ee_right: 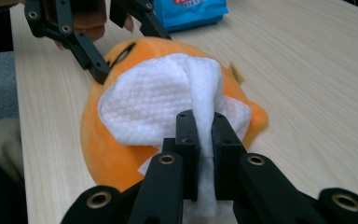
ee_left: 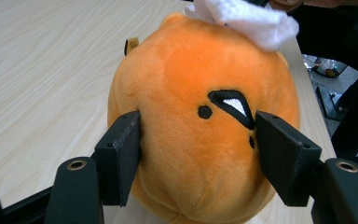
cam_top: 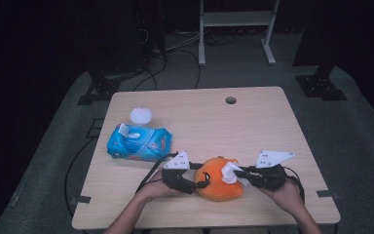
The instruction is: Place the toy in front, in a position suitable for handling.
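Right gripper (ee_right: 204, 122) — jaws clamped tight on a fold of a white embossed wet wipe (ee_right: 161, 100). In the right gripper view the wipe spreads from between the jaws out across the top of a round orange plush toy with a stitched black-and-white eye (ee_right: 121, 154). In the high view this gripper (cam_top: 237, 172) sits at 3 o'clock of the toy (cam_top: 216, 180), with the wipe (cam_top: 231, 171) lying on the toy's upper right side.

Left gripper (ee_left: 198, 135) — jaws set apart around the toy (ee_left: 186, 154), one pad against each flank and pressing into the plush, holding it on the table. In the high view this gripper (cam_top: 200, 184) comes in at 9 o'clock of the toy.

Plush toy — rests on the light wooden table (cam_top: 253, 122), near its front edge and about the middle of it, between the two grippers.

Blue soft pack of wet wipes with an open flap (cam_top: 139, 143) — lies on the table at 10 o'clock of the toy, well apart from it.

Small round white lid-like object (cam_top: 140, 115) — just beyond the pack at 12 o'clock; what it is cannot be told.

Round hole in the tabletop (cam_top: 231, 100) — near the far edge.
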